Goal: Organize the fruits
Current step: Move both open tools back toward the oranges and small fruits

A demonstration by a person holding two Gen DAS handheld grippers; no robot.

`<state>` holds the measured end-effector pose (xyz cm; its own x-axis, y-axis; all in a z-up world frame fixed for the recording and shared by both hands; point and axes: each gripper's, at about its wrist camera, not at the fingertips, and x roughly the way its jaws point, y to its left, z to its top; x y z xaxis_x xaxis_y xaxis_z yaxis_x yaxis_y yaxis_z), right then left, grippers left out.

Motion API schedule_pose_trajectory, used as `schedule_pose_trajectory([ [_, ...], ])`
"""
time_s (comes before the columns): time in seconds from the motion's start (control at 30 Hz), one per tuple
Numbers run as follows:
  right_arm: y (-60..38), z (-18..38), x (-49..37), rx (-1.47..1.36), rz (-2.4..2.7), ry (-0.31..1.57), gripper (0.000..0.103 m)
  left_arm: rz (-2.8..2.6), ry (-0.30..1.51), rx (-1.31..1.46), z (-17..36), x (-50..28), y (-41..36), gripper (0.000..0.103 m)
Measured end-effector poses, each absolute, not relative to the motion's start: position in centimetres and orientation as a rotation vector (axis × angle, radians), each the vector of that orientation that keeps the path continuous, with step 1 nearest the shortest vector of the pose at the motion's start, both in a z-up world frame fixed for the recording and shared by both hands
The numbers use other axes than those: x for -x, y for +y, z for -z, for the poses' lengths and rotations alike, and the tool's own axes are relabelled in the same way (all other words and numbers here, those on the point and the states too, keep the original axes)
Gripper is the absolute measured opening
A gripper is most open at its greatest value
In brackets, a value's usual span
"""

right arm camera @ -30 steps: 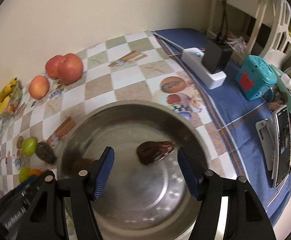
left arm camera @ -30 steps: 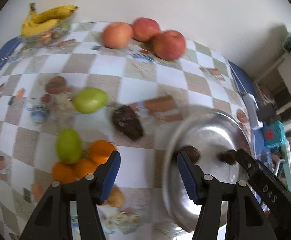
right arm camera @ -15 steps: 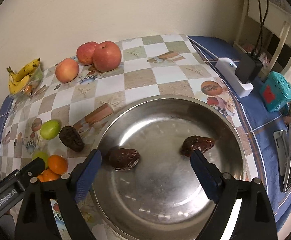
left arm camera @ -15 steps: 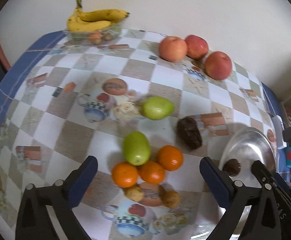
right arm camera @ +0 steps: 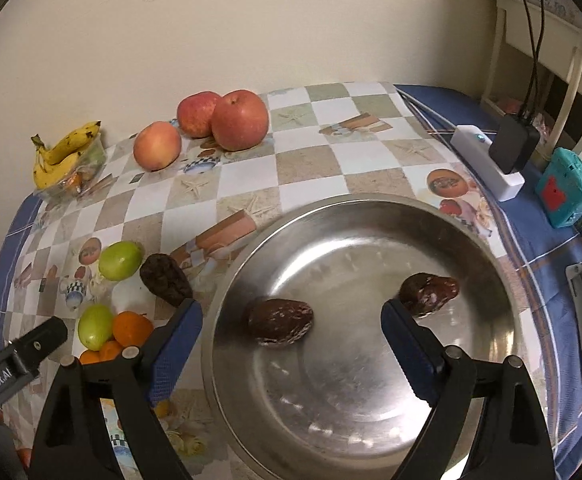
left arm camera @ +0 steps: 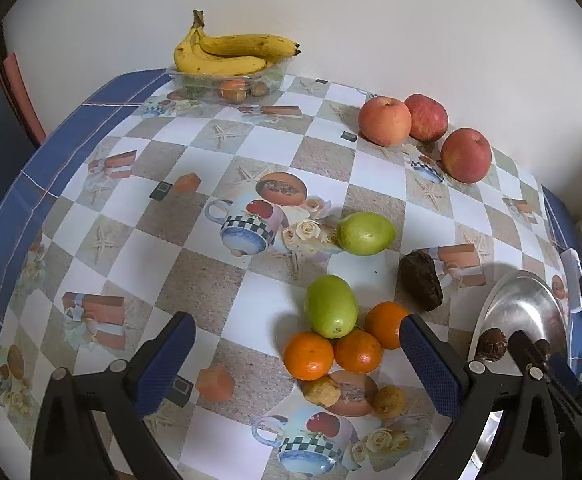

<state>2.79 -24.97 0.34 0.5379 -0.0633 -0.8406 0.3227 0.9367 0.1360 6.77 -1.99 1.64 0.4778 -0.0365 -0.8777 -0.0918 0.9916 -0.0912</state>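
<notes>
A steel bowl [right arm camera: 331, 216] holds two dark brown fruits [right arm camera: 280, 321] [right arm camera: 429, 293]. My right gripper [right arm camera: 291, 346] is open and empty above the bowl. A third dark fruit [left arm camera: 420, 280] lies on the tablecloth left of the bowl [left arm camera: 531, 300]. Two green fruits [left arm camera: 365, 233] [left arm camera: 331, 306] and three oranges [left arm camera: 357, 350] lie near it. My left gripper [left arm camera: 297, 362] is open and empty, above the orange cluster. Three apples [left arm camera: 425, 132] sit at the back by the wall.
Bananas [left arm camera: 227, 54] rest on a clear tray at the far back. Two small tan fruits [left arm camera: 323, 390] lie in front of the oranges. A white power strip [right arm camera: 487, 162], a teal toy [right arm camera: 567, 188] and a phone sit right of the bowl.
Both grippers have opened wide and pulled back. My left gripper swung left from the bowl to over the oranges. A second dark fruit now lies in the bowl.
</notes>
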Motion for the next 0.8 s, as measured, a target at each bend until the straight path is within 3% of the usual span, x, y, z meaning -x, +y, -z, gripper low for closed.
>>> schedule_pose_trajectory([
  [0.43, -20.4, -0.6, -3.6, -0.363, 0.034, 1.011, 0.091, 0.005, 1.067, 0.274, -2.7, -7.5, 2.3, 0.103],
  [0.8, -15.7, -0.9, -4.1, -0.208, -0.071, 0.993, 0.091, 0.009, 1.112, 0.291, -1.0, -7.2, 2.5, 0.103],
])
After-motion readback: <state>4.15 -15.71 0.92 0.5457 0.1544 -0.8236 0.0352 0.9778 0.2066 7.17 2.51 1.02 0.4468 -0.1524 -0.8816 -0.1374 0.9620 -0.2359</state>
